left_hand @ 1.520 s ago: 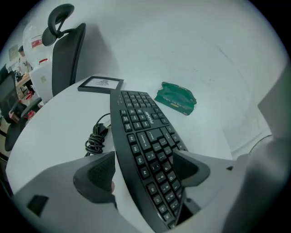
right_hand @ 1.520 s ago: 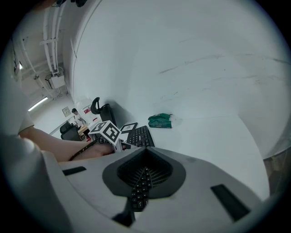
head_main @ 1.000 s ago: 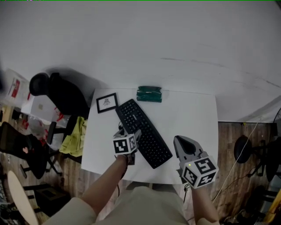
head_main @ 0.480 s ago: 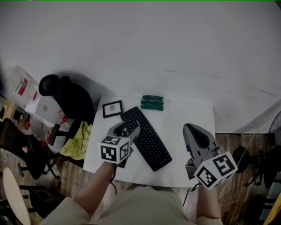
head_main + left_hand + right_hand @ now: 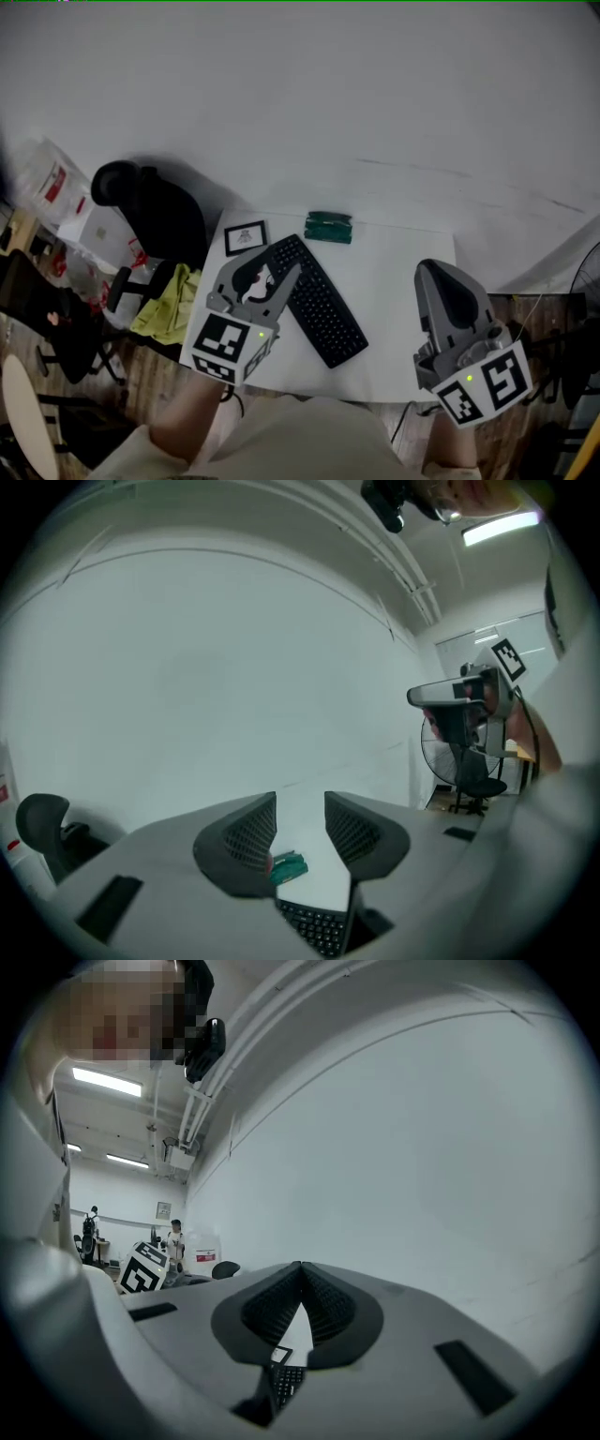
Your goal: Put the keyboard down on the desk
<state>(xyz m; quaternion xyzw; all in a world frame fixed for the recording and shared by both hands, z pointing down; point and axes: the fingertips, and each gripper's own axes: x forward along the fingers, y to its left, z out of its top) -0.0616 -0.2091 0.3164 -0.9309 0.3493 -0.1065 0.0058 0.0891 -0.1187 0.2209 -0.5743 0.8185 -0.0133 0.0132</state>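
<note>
The black keyboard [image 5: 319, 300] lies flat and diagonal on the white desk [image 5: 403, 272]. My left gripper [image 5: 265, 272] hangs above the keyboard's left end, clear of it. Its jaws are closing with nothing between them. In the left gripper view the gripper [image 5: 300, 832] shows a gap, and through it I see the keyboard [image 5: 314, 928] below. My right gripper [image 5: 436, 274] is raised over the desk's right side, shut and empty. In the right gripper view its jaw tips [image 5: 300, 1271] touch, with the keyboard [image 5: 286, 1382] far beneath.
A green object [image 5: 328, 228] and a small picture frame [image 5: 247, 236] lie at the desk's far edge. A black office chair [image 5: 155, 211] and a yellow cloth [image 5: 169, 300] stand left of the desk. A white wall rises behind it.
Both grippers have lifted up and back from the desk toward me. The left jaws have narrowed. The keyboard stays lying on the desk.
</note>
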